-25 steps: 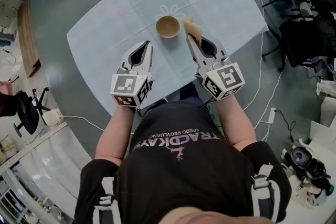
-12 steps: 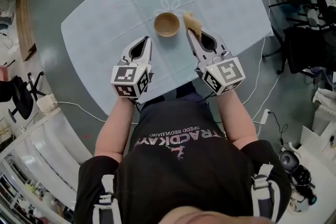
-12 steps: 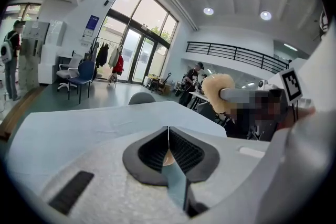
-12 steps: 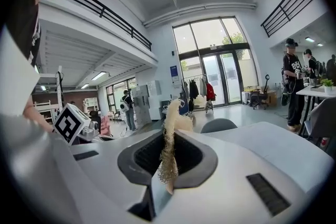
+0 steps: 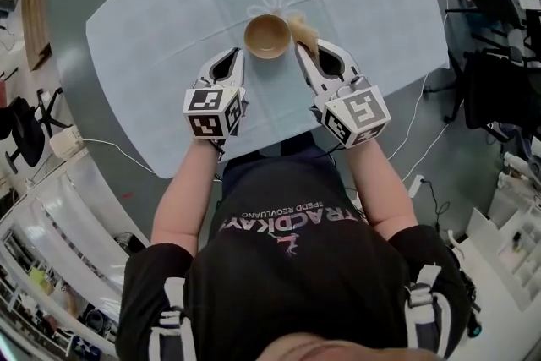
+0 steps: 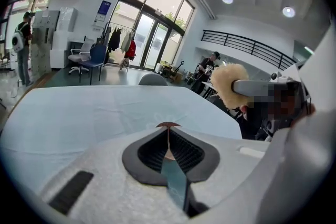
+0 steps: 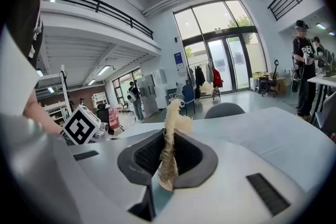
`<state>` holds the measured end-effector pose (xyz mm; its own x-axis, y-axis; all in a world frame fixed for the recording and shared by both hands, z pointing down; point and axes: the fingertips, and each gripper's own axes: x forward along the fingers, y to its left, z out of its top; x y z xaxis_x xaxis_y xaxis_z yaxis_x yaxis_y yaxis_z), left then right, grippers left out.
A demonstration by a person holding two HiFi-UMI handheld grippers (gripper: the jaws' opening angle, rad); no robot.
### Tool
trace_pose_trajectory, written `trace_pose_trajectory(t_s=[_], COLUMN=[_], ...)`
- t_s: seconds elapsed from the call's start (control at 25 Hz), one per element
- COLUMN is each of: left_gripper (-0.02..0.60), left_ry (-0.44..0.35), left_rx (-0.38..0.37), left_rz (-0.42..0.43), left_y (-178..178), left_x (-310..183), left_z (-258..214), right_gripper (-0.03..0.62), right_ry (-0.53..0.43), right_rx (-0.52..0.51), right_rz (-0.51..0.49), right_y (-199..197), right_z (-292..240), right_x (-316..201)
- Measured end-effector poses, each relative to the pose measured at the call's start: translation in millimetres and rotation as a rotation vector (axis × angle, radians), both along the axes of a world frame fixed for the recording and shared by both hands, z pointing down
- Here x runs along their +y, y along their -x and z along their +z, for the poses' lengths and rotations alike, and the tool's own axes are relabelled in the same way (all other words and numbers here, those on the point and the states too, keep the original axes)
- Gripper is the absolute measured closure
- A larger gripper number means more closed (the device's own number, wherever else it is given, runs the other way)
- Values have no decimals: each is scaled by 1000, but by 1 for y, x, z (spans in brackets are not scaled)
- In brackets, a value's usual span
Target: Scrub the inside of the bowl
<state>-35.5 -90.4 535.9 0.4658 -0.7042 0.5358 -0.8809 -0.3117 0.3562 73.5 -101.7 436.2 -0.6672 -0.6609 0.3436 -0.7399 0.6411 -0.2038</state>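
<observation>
A tan round bowl (image 5: pixel 267 35) stands upright on the pale blue table (image 5: pixel 152 30). My left gripper (image 5: pixel 239 53) is shut, its tip at the bowl's near-left rim; whether it touches I cannot tell. In the left gripper view only a brown arc of the bowl (image 6: pixel 168 125) shows just past the shut left gripper (image 6: pixel 168 129). My right gripper (image 5: pixel 298 46) is shut on a straw-coloured fibrous scrubber (image 5: pixel 305 32), held just right of the bowl and above the table. The scrubber (image 7: pixel 173 118) sticks up between the jaws of the right gripper (image 7: pixel 169 136). From the left gripper view the scrubber (image 6: pixel 228 84) appears at the right.
The table's near edge runs just under both grippers. A grey chair (image 6: pixel 152 79) stands at the far side. Desks and chairs (image 5: pixel 499 21) crowd the right, with a cable (image 5: pixel 414 139) on the floor. People stand far off (image 6: pixel 23 50).
Both grippers have moved forward toward the bowl. The left tip has closed in on the bowl's rim; the scrubber now sits right beside the bowl.
</observation>
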Motion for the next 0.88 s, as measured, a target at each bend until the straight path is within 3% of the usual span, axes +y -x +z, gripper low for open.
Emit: trace_pose_trajectory(t_s=[0.6, 0.72, 0.88], left_gripper=[555, 476, 476], left_ry=[180, 201, 217], left_rx=[-22, -18, -15], left_rz=[-124, -133, -130], left_y=[1, 2, -1], left_x=[-29, -33, -36], left_z=[83, 91, 97], right_gripper=[562, 562, 562], right_ry=[93, 107, 126], right_rx=[42, 40, 38], right_rz=[-106, -115, -124], right_y=[-4, -2, 3], right_z=[54, 60, 67], right_x=[-38, -43, -47])
